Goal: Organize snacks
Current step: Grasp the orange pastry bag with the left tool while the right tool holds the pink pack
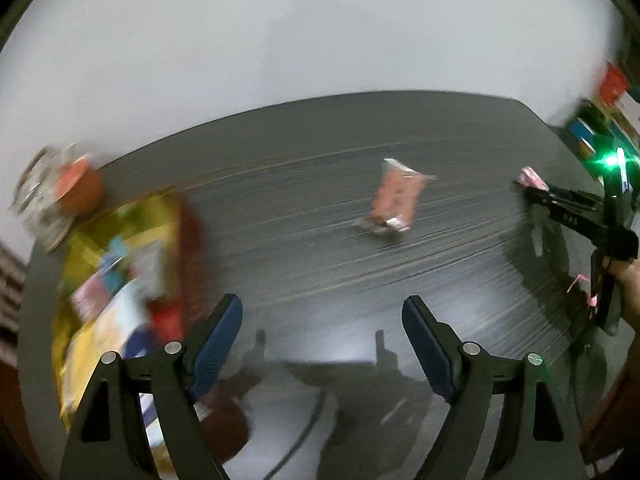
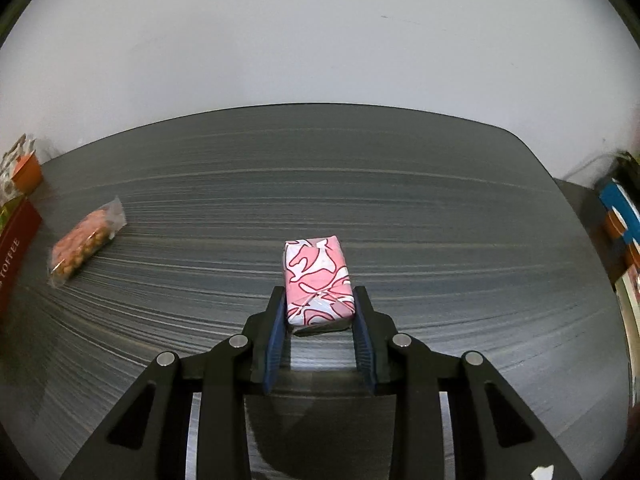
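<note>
Right gripper (image 2: 320, 308): closed on the pink-and-white wrapped block (image 2: 318, 282), blue pads pressed against both long sides of its near end.
Wrapped block: far end extends forward past the fingertips, over the dark grey table (image 2: 400, 200); whether its underside touches the table cannot be determined.
Left gripper (image 1: 322, 312): jaws spread wide, nothing between them, above bare tabletop.
Peanut packet (image 2: 86, 242): clear wrapper, lying flat on the table, well left of the block.
Box of snacks (image 1: 120, 264): at the table's left edge, blurred, holding assorted packets.
Jar (image 1: 52, 188): beside the box, blurred; contents unclear.
</note>
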### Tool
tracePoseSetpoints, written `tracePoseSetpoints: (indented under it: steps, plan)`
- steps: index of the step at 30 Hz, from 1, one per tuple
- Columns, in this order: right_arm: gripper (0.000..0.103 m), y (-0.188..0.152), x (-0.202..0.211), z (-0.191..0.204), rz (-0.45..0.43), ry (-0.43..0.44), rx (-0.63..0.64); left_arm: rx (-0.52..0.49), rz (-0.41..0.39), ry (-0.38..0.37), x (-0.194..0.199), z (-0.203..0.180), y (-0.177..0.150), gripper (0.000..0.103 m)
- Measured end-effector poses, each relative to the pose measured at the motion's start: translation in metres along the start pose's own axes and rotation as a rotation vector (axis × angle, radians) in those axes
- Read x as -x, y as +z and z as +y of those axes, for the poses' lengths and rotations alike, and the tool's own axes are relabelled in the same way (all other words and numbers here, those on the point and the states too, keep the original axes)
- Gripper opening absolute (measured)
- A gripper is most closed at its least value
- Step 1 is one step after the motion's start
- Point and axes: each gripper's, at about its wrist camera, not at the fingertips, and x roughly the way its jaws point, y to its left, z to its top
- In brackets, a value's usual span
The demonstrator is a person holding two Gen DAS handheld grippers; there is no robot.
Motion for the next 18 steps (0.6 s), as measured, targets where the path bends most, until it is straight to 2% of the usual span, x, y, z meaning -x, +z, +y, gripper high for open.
tracePoseSetpoints:
  steps: [5, 8, 18]
  plan:
    - [0.030, 0.004, -0.007, 0.015, 0.002, -0.015, 0.013, -0.115, -0.019, -0.041, -0.031, -0.031, 0.027, 0.088]
    - [0.030, 0.001, -0.002, 0.005, 0.001, -0.013, 0.010, -0.148, -0.018, -0.069, -0.048, -0.042, 0.040, 0.088]
    - [0.030, -0.002, -0.001, 0.007, 0.003, -0.012, 0.010, -0.090, 0.026, -0.128, -0.094, -0.040, 0.068, 0.088]
